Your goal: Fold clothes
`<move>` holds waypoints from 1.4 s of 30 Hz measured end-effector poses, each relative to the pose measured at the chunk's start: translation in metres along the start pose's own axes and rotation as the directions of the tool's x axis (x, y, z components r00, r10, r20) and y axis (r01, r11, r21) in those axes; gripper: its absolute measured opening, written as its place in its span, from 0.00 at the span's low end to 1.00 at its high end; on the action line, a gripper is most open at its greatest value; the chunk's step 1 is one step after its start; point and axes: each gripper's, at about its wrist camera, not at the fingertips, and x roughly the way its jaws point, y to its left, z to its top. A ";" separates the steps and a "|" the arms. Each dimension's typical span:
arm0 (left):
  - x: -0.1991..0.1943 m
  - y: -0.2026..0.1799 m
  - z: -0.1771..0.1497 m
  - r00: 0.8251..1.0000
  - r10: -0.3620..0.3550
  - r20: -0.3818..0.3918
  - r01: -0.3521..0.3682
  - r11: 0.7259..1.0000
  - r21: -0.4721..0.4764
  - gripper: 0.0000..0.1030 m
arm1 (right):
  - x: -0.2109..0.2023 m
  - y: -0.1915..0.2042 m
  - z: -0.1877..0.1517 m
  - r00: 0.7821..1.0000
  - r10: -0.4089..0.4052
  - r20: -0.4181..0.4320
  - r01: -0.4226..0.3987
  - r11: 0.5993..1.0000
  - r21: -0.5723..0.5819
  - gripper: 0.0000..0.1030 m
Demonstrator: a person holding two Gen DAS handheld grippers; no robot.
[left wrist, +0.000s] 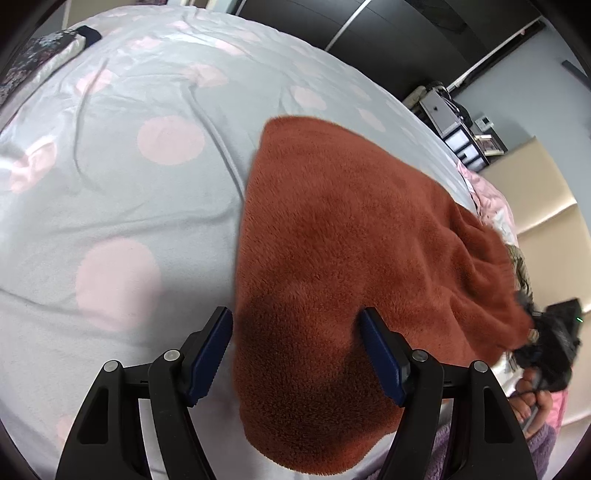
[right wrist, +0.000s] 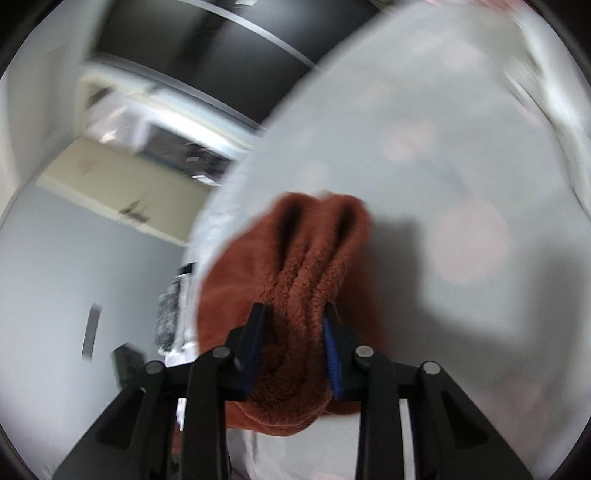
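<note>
Bed (left wrist: 110,192), grey sheet with pink dots, carries rust-brown fleece garment (left wrist: 332,240) spread flat near its edge. Right tongs (right wrist: 295,325) clamp a bunched fold of fleece, lifted, likely to carry it over. Left tongs (left wrist: 295,325) gape wide above near hem, gripping nothing.

We see a bed (left wrist: 110,177) under a pale grey sheet with pink dots, creased in places. Behind it runs a dark wardrobe (left wrist: 388,33) with pale vertical trim, a grey wall (left wrist: 524,92), and a cluttered drawer unit (left wrist: 461,136). Beige flooring (left wrist: 535,184) lies beyond.
</note>
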 end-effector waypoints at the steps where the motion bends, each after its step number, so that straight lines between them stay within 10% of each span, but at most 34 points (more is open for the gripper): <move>1: -0.002 0.001 0.000 1.000 0.006 0.013 -0.006 1.000 -0.005 0.70 | -0.002 0.011 0.002 0.998 0.055 0.021 -0.054 0.997 -0.051 0.24; 4: -0.011 0.007 0.003 0.998 0.006 0.063 -0.004 0.999 -0.032 0.70 | 0.004 0.027 0.007 0.989 0.148 0.030 -0.143 0.983 -0.118 0.19; 16: 0.005 0.008 0.010 1.000 0.021 0.010 -0.021 0.998 -0.059 0.70 | 0.048 -0.066 0.008 0.975 -0.170 -0.146 0.201 0.952 0.230 0.19; 26: 0.010 0.014 0.027 0.994 -0.086 -0.063 0.081 0.994 -0.079 0.70 | 0.026 -0.061 0.029 0.972 -0.205 -0.111 0.223 0.959 0.175 0.45; 42: 0.078 0.043 0.046 0.904 -0.319 -0.286 0.254 0.936 -0.244 0.87 | 0.079 -0.139 0.022 0.935 0.108 -0.337 0.050 0.901 0.430 0.58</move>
